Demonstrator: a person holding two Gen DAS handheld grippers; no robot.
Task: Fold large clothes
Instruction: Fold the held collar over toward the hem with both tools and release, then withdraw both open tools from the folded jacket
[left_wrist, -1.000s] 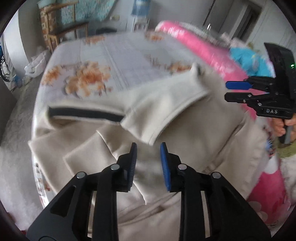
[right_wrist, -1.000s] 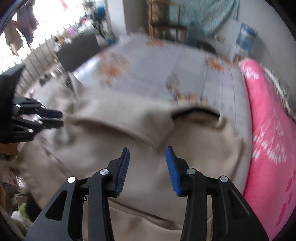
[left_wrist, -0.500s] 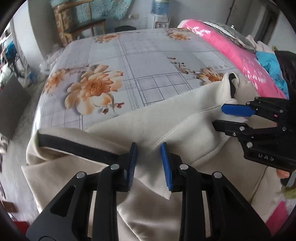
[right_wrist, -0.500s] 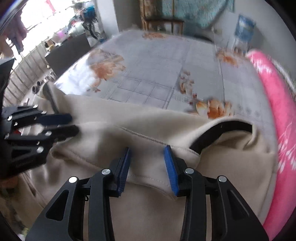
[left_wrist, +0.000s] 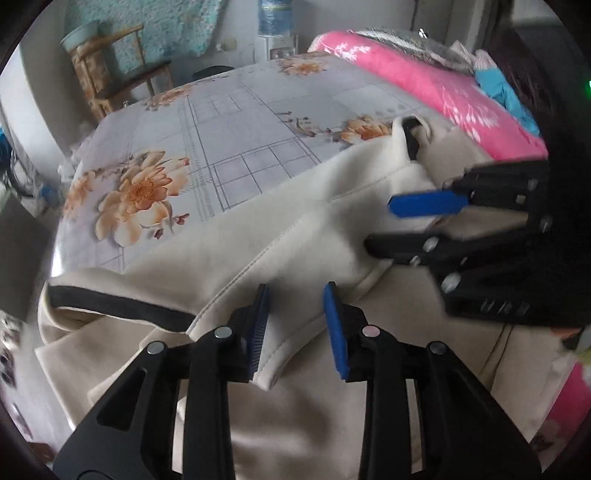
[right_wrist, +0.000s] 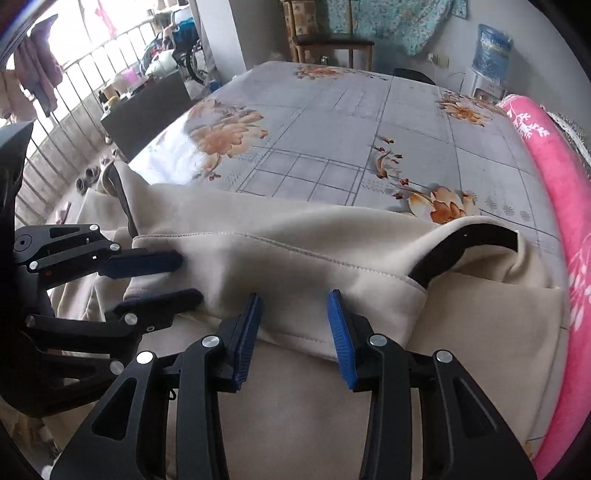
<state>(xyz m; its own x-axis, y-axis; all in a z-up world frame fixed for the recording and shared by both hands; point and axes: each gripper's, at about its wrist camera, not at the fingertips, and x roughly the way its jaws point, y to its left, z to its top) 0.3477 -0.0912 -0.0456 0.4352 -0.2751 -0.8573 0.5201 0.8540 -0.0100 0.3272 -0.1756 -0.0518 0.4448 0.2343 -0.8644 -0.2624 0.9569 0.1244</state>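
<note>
Lying on the flowered bedsheet (left_wrist: 236, 122), the cream garment (right_wrist: 295, 258) has its hem folded over. The left gripper (left_wrist: 295, 325) is opening around that hem; the right gripper (right_wrist: 295, 325) straddles it, spread, pads not pressing.

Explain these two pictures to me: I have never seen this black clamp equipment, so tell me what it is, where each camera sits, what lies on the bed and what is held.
There is no robot here. A person carries two hand-held clamps, each with a wide-angle camera looking along its two blue-padded fingers. One picture comes from the left gripper, the other from the right gripper; each also shows the other clamp at its side. On the flowered bedsheet lies a cream garment with black trim, beside a pink blanket. Both clamps straddle the garment's folded hem. The left jaws are opening, and neither pair clearly pinches the cloth, so it seems laid down rather than held.
</note>
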